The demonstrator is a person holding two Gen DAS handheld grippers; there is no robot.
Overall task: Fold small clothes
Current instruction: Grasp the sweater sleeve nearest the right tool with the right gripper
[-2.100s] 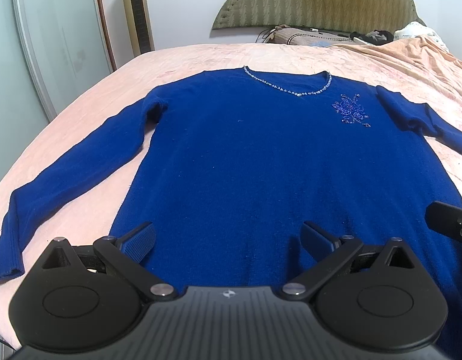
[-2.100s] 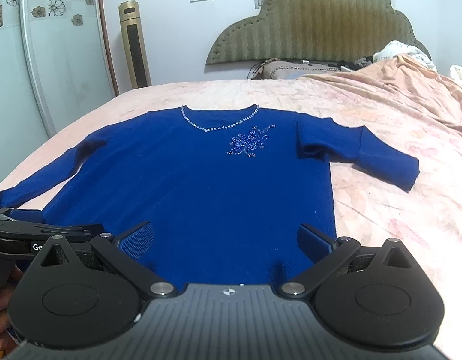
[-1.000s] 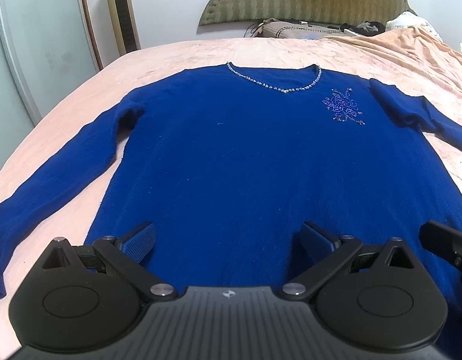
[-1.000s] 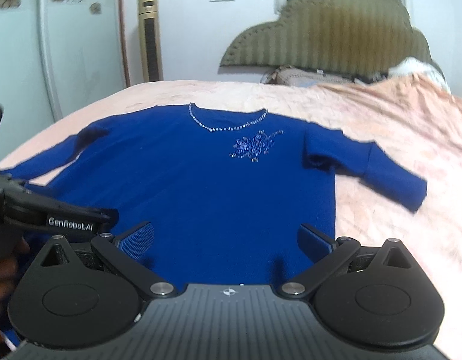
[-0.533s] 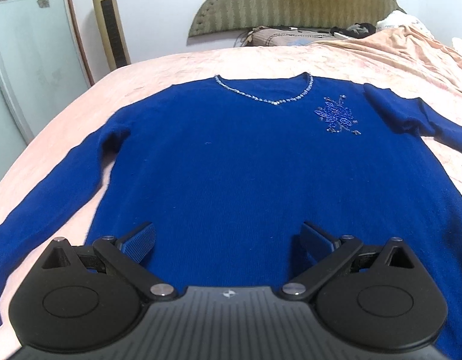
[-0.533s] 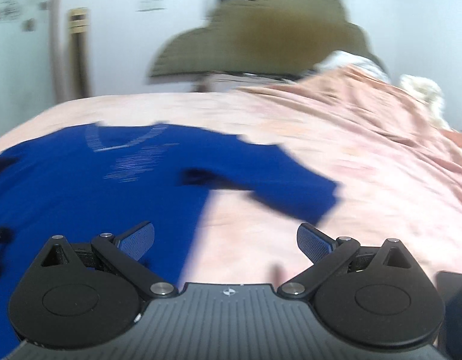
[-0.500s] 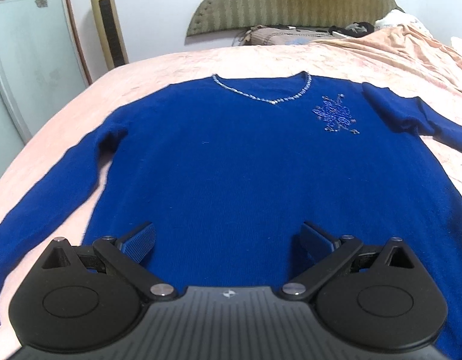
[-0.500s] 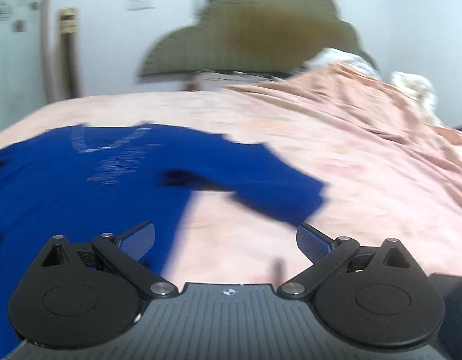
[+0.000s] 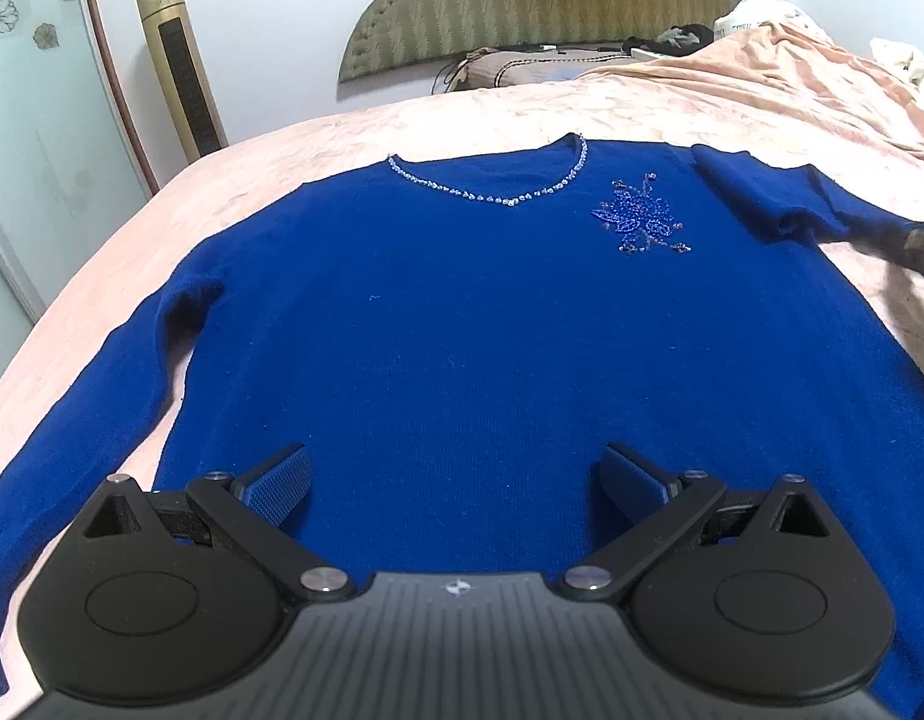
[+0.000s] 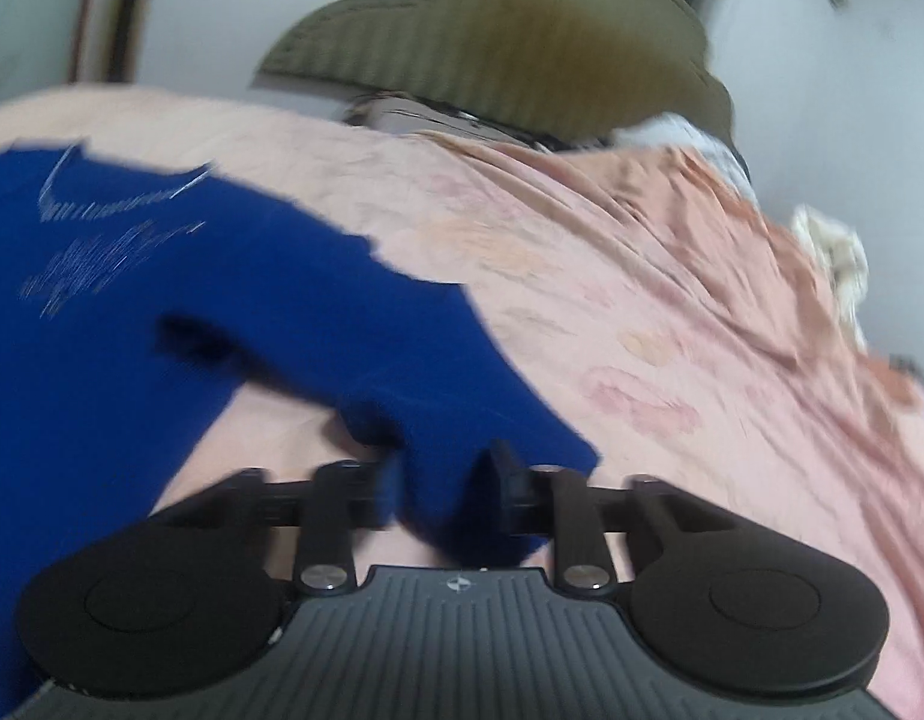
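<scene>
blue sweater [image 9: 492, 330] spread flat on the bed [image 9: 318, 132], collar toward the headboard [image 9: 522, 6]. left claw [image 9: 456, 477] gapes wide above the hem; right claw [image 10: 444, 480], jaws just closing, pinches the sleeve cuff [image 10: 462, 450].

Black left gripper [image 9: 456, 483]: ribbed housing; blue pads [image 9: 279, 486]; silver screws [image 9: 322, 578]

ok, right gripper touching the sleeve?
Touching. In the right wrist view the right gripper, jaws just closing, has its pads pinching the sleeve cuff bunched between them.
</scene>
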